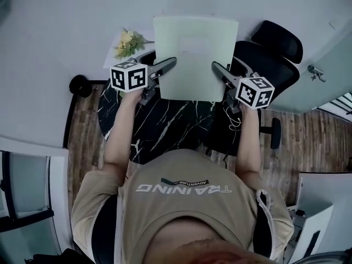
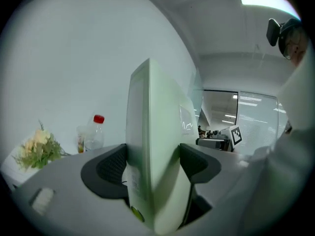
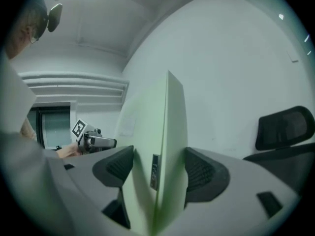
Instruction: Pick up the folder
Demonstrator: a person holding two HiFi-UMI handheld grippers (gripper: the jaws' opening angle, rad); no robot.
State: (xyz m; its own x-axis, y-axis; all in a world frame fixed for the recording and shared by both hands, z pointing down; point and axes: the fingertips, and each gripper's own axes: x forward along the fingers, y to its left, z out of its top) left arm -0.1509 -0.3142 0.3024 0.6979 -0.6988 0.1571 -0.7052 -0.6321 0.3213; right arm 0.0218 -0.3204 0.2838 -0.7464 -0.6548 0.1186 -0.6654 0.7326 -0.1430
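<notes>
A pale green folder [image 1: 195, 56] is held flat in the air above the black marble table [image 1: 159, 125], in front of the person. My left gripper [image 1: 168, 65] is shut on its left edge and my right gripper [image 1: 218, 70] is shut on its right edge. In the left gripper view the folder [image 2: 150, 132] stands edge-on, pinched between both dark pads of the left gripper [image 2: 152, 166]. From the right gripper view the folder [image 3: 167, 132] likewise fills the gap in the right gripper [image 3: 160, 170], with a small label on its spine.
A bunch of yellow flowers [image 1: 127, 42] sits at the table's far left, next to a red-capped bottle [image 2: 96, 132]. A black office chair [image 1: 267, 51] stands to the right. A white wall is close behind. Wood floor surrounds the table.
</notes>
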